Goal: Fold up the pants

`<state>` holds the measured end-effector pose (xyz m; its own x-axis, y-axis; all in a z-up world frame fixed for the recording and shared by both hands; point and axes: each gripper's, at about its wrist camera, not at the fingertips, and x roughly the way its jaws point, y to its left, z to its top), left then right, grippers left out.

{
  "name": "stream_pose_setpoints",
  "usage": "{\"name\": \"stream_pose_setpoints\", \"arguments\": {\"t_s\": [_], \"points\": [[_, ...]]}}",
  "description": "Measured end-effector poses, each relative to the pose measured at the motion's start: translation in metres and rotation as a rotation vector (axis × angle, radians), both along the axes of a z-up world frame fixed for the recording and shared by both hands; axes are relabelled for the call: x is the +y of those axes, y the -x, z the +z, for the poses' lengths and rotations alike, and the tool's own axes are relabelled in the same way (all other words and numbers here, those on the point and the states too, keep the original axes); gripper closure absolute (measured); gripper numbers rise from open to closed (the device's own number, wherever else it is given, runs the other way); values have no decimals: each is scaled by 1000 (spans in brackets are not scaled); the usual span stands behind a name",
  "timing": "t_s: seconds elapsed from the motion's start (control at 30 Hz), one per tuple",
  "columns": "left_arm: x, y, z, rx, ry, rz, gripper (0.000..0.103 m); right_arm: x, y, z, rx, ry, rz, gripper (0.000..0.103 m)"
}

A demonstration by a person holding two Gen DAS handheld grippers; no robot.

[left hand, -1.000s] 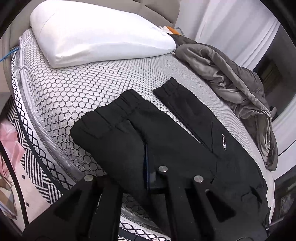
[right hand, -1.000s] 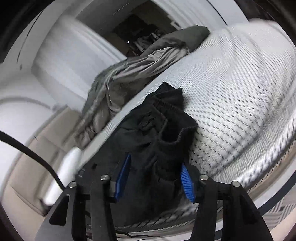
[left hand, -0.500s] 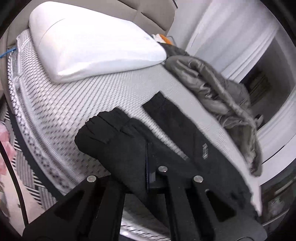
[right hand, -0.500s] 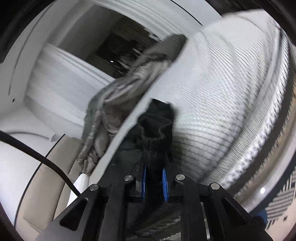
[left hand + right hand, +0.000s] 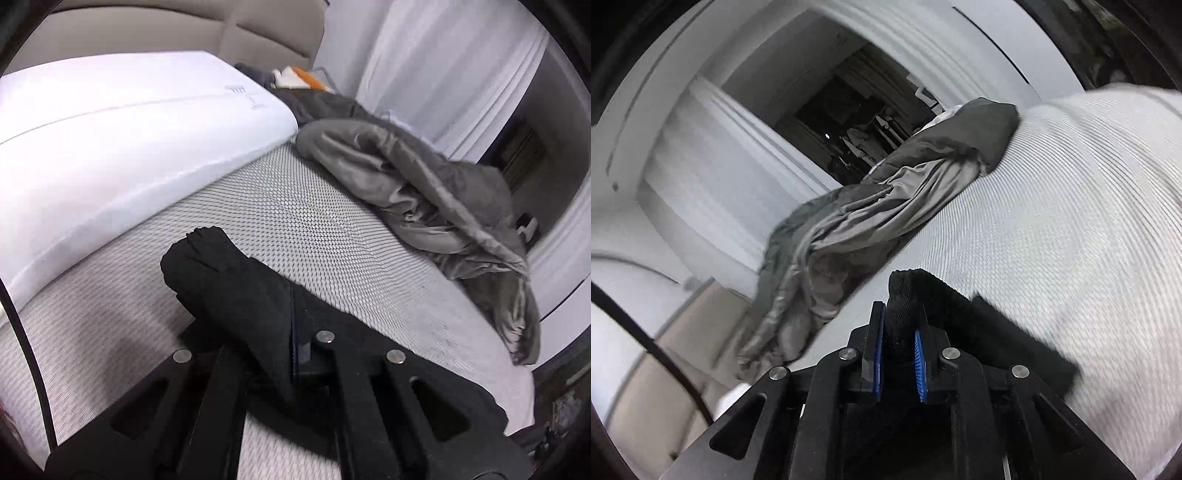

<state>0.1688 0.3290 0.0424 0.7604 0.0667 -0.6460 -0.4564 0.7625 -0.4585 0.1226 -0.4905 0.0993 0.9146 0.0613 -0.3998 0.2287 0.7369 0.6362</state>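
Observation:
Black pants (image 5: 236, 288) hang bunched from my left gripper (image 5: 293, 332), which is shut on the cloth; the cuff end sticks out ahead over the white mesh bed (image 5: 303, 221). The rest of the pants trails back to the lower right. In the right wrist view my right gripper (image 5: 899, 347) is shut on a thick roll of the same black pants (image 5: 908, 295), squeezed between the blue pads (image 5: 919, 354). More black cloth drapes off to the right over the bed (image 5: 1071, 229).
A white pillow (image 5: 110, 147) lies at the left near the beige headboard (image 5: 166, 33). A crumpled grey blanket (image 5: 424, 199) (image 5: 868, 221) runs along the far edge of the bed. White curtains (image 5: 443, 62) hang behind it. Small items sit beyond the pillow.
Both grippers have lifted the pants off the bed and carried them toward the pillow end. The right gripper's jaws closed from wide open onto the bunched cloth. The flat-lying legs are now gathered.

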Motion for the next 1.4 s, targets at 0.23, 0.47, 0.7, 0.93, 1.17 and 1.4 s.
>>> {"name": "stream_pose_setpoints", "arguments": {"t_s": [0.23, 0.47, 0.7, 0.93, 1.17, 1.4], "points": [[13, -105, -53, 235, 39, -63, 87, -7, -120, -35, 166, 77, -66, 50], [32, -57, -17, 126, -4, 68, 31, 9, -73, -37, 92, 125, -40, 37], [-24, 1, -9, 60, 11, -17, 31, 49, -19, -31, 96, 113, 85, 26], [-56, -26, -70, 223, 67, -86, 49, 88, 40, -52, 52, 1, 195, 22], [-48, -15, -73, 175, 65, -29, 103, 83, 32, -70, 100, 7, 187, 22], [-39, 29, -76, 278, 38, 1, 100, 72, 33, -74, 109, -31, 170, 22]]}}
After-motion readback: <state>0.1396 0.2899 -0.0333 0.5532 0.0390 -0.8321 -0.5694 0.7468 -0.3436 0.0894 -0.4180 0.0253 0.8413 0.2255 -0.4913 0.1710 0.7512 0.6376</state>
